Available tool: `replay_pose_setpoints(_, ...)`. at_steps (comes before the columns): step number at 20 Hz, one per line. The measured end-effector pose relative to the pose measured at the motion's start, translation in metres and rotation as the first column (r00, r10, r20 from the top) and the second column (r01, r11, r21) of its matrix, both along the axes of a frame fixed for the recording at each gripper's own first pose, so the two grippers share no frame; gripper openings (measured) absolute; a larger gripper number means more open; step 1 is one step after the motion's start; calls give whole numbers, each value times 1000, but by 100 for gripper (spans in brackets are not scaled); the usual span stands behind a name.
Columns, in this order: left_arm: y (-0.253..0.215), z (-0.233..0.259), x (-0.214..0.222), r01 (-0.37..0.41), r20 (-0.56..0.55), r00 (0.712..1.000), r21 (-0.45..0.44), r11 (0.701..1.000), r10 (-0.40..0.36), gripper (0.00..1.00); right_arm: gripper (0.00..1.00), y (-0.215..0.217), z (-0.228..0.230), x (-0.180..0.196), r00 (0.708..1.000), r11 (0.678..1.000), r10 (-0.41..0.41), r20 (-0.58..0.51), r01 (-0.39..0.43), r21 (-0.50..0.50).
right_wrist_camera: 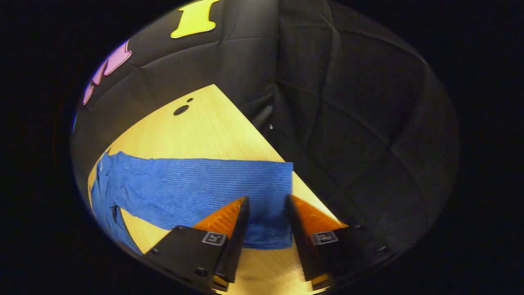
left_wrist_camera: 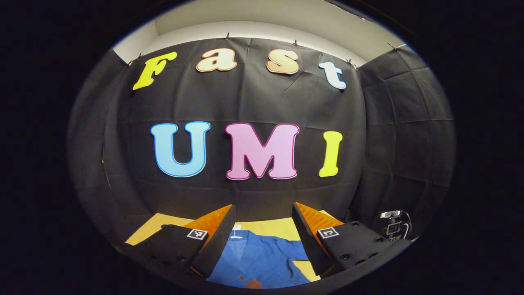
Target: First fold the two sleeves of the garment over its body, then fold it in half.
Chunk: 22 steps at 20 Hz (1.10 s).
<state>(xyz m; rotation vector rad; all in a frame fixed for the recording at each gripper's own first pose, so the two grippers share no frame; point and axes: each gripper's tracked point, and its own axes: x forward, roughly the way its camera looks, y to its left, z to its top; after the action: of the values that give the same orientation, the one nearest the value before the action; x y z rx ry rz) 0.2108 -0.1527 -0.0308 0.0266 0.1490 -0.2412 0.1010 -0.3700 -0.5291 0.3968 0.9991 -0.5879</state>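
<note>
A blue garment lies on a yellow wooden table; its collar with a white tag faces the far wall in the left gripper view. My left gripper hangs open above the collar area, touching nothing. In the right gripper view one blue sleeve stretches flat across the table toward the right edge, its cuff near my fingers. My right gripper is open just over the cuff end, with the cloth showing in the gap between the fingers.
The black cloth wall closes in the table at the back and at the right. A small camera on a stand sits at the table's right side. Two dark holes mark the far tabletop. The table's right edge drops off just past the cuff.
</note>
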Motion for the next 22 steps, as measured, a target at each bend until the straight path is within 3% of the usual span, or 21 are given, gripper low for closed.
replay_pose_setpoints(2,14,-10,2,-15,-24,1000,3,1000,15,80,27,9,3,-4,999,999,-35,13,35,-10)
replay_pose_setpoints(4,27,-14,4,-34,-44,998,1,999,34,80,26,15,4,-6,999,999,-38,9,38,-12)
replay_pose_setpoints(5,31,-14,5,-40,-46,998,-2,999,40,80,8,14,6,-7,999,999,-38,2,38,-21)
replay_pose_setpoints(6,36,-13,5,-47,-46,998,-2,999,47,80,0,15,5,-7,999,999,-41,-10,41,-19)
replay_pose_setpoints(7,40,-15,6,-53,-48,997,-1,999,53,80,8,18,5,-7,999,999,-38,-20,38,-12)
replay_pose_setpoints(9,46,-16,6,-60,-52,997,1,998,60,80,2,19,6,-8,999,999,-39,-32,38,-11)
replay_pose_setpoints(12,52,-13,4,-63,-49,997,6,998,64,80,2,22,7,-10,999,1000,-14,-39,14,1)
replay_pose_setpoints(19,58,-10,-5,-64,-36,997,6,998,64,80,2,46,29,-17,988,989,150,25,-150,-19)
replay_pose_setpoints(22,54,-6,-12,-53,-30,998,-7,999,53,80,2,45,51,-21,989,991,133,67,-131,-35)
